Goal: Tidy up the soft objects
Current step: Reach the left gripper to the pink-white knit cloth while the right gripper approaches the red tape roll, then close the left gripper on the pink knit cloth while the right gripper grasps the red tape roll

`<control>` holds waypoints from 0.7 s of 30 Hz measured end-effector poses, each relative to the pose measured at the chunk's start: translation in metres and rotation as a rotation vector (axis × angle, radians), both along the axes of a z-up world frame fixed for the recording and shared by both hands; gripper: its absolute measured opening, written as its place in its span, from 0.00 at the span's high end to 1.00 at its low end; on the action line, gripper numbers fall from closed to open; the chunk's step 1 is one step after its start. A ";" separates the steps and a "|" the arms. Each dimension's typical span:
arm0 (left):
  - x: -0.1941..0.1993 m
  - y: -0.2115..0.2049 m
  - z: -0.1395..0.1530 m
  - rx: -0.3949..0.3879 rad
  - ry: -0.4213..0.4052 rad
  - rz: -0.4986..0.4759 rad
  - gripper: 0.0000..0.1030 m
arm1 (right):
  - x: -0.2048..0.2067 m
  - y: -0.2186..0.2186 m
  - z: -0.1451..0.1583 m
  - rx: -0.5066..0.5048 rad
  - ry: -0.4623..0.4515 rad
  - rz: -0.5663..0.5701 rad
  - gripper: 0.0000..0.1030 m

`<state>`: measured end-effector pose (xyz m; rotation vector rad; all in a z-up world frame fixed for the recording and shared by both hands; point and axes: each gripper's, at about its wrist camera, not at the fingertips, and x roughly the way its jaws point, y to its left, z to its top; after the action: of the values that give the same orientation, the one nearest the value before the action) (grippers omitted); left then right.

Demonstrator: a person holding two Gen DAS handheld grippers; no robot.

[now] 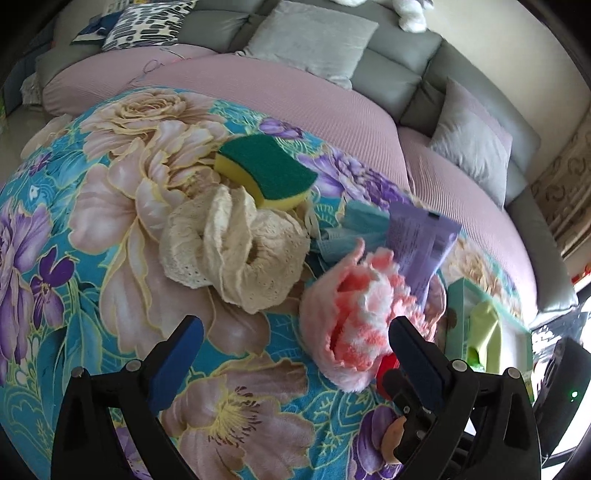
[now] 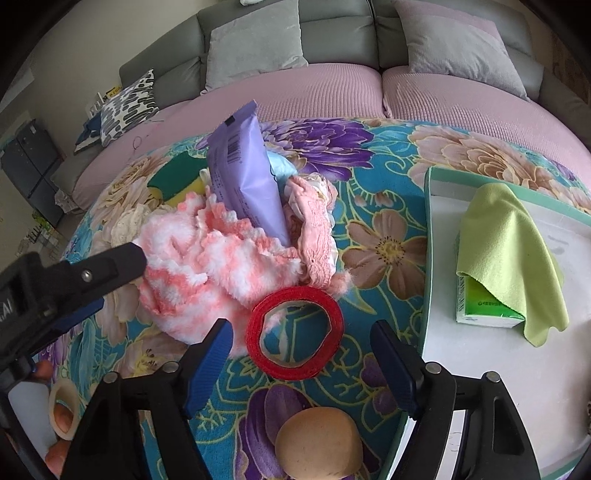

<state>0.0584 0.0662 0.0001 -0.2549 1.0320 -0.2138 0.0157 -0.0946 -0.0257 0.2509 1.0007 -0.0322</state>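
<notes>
- left wrist view: the left gripper (image 1: 295, 339) points down at a flowered cloth (image 1: 110, 229), jaws spread wide with nothing between them.
- just above the jaws, at centre, lies a cream lace cloth (image 1: 236, 251), bunched up, with a green and yellow sponge (image 1: 267, 170) touching its upper edge.
- right of centre a pink and white fluffy cloth (image 1: 354, 314) lies against the right finger; a purple packet (image 1: 421, 243) leans over it, and a light blue mask (image 1: 347, 232) sits behind them.
- right wrist view: the right gripper (image 2: 301, 354) also tilts downward, jaws apart and holding nothing; a red ring (image 2: 295, 332) lies flat on the cloth between the fingers, touching neither as far as can be seen.
- one tan round ball (image 2: 319, 443) rests at the bottom centre, below the ring.
- at the right edge a white tray (image 2: 480, 369) holds one green box (image 2: 484, 314) under one lime green cloth (image 2: 509, 251).
- a pink lace piece (image 2: 317, 229) lies right of the packet.
- the other gripper's arm enters from the left edge, its tip beside the fluffy cloth.
- behind, along the top, a grey sofa (image 2: 332, 33) with two grey cushions and one patterned cushion (image 2: 129, 103).
</notes>
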 end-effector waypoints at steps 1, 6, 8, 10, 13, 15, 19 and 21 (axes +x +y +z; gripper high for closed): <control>0.000 -0.002 -0.001 0.000 0.000 -0.006 0.03 | 0.000 0.000 -0.001 0.004 0.002 0.000 0.24; -0.001 -0.013 -0.005 0.024 -0.005 -0.038 0.05 | 0.001 0.000 -0.004 0.011 0.012 0.005 0.33; 0.000 -0.017 -0.007 0.035 0.001 -0.051 0.17 | 0.000 -0.001 -0.004 0.016 0.013 0.006 0.38; 0.001 -0.020 -0.010 0.034 0.016 -0.069 0.29 | 0.001 -0.002 -0.006 0.040 0.024 0.008 0.39; 0.003 -0.025 -0.015 0.027 0.032 -0.097 0.41 | 0.001 0.000 -0.007 0.036 0.028 0.011 0.41; 0.003 -0.030 -0.019 0.021 0.041 -0.114 0.55 | 0.001 0.001 -0.008 0.033 0.031 0.015 0.41; 0.003 -0.036 -0.027 0.023 0.062 -0.134 0.63 | 0.001 0.002 -0.008 0.032 0.033 0.015 0.42; 0.004 -0.037 -0.031 0.026 0.071 -0.134 0.66 | 0.002 0.002 -0.008 0.033 0.034 0.015 0.42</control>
<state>0.0626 0.0289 -0.0305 -0.1708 1.1231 -0.3143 0.0173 -0.0928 -0.0339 0.2733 1.0371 -0.0063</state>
